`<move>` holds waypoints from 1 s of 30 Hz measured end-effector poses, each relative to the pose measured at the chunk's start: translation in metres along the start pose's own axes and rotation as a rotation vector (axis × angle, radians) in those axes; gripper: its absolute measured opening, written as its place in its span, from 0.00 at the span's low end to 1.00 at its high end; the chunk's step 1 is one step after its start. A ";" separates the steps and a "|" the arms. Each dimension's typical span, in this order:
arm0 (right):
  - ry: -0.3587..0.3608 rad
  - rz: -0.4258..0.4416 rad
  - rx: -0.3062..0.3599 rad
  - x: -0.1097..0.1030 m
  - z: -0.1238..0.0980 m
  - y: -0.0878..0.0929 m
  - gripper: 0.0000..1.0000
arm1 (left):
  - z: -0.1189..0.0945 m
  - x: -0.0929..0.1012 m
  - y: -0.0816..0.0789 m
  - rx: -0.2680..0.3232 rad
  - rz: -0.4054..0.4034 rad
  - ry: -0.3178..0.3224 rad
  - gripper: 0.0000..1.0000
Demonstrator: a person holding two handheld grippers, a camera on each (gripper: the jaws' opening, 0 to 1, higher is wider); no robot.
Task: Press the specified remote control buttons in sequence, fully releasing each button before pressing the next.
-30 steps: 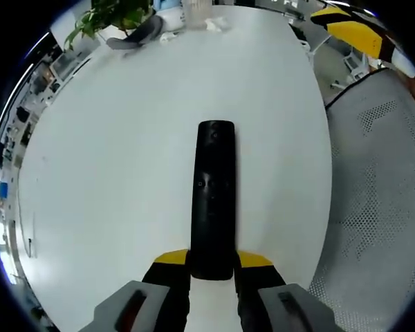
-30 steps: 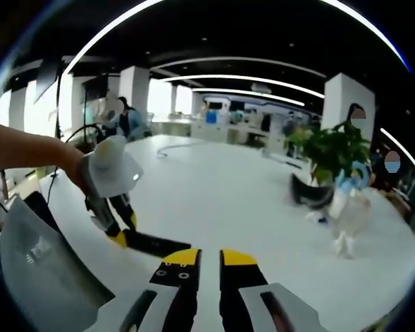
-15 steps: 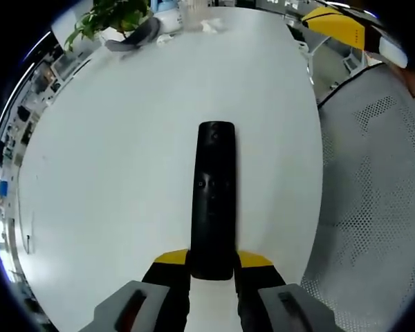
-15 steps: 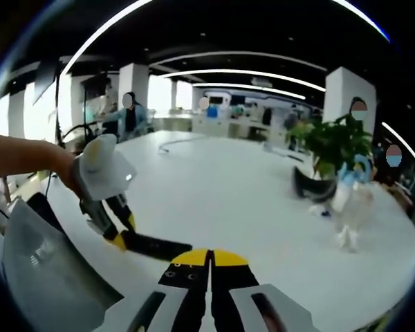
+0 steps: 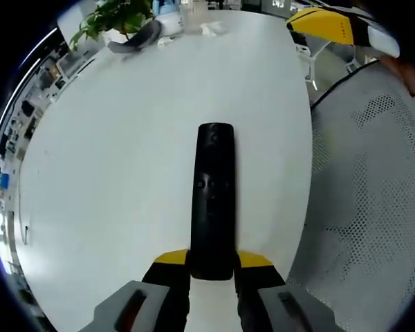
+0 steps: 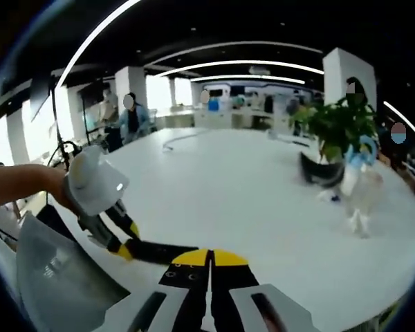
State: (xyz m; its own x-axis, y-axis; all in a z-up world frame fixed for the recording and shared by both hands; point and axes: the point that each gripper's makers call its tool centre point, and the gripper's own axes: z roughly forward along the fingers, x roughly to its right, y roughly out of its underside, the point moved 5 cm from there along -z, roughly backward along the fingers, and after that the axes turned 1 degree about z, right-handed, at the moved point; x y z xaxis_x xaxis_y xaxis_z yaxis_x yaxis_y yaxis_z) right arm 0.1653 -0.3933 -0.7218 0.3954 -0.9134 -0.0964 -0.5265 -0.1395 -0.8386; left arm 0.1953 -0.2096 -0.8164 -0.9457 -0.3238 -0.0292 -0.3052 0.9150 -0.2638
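Remote control (image 5: pixel 214 200) is pinched at its near end by the left gripper (image 5: pixel 212 266) and is held flat over the white table (image 5: pixel 111 159), pointing toward 12 o'clock. Right gripper (image 6: pixel 209 261) is pressed together, empty, raised near the remote. Slippage is judged likely if a press lands far from the held end.

Your left gripper view looks steeply down, close over the bench (image 5: pixel 111 159); your right gripper view looks low across it; both share the remote (image 5: pixel 214 200).
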 end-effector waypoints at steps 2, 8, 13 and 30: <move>-0.015 0.033 -0.052 -0.002 0.001 0.005 0.00 | -0.001 0.005 0.000 0.000 -0.009 -0.005 0.23; -0.039 0.058 -0.057 -0.002 0.002 0.004 0.00 | -0.001 0.016 0.001 -0.011 0.003 -0.002 0.23; -0.060 0.186 -0.100 0.003 0.002 0.007 0.00 | -0.002 0.024 0.003 0.001 -0.006 -0.004 0.23; -0.406 0.482 -0.272 -0.020 0.052 -0.039 0.00 | -0.004 0.049 0.008 0.104 -0.007 0.005 0.24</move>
State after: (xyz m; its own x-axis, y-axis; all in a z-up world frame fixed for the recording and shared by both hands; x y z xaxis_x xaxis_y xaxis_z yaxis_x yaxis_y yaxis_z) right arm 0.2172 -0.3499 -0.7151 0.2924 -0.6890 -0.6631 -0.8636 0.1075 -0.4925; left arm 0.1457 -0.2174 -0.8160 -0.9444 -0.3282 -0.0220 -0.2983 0.8828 -0.3630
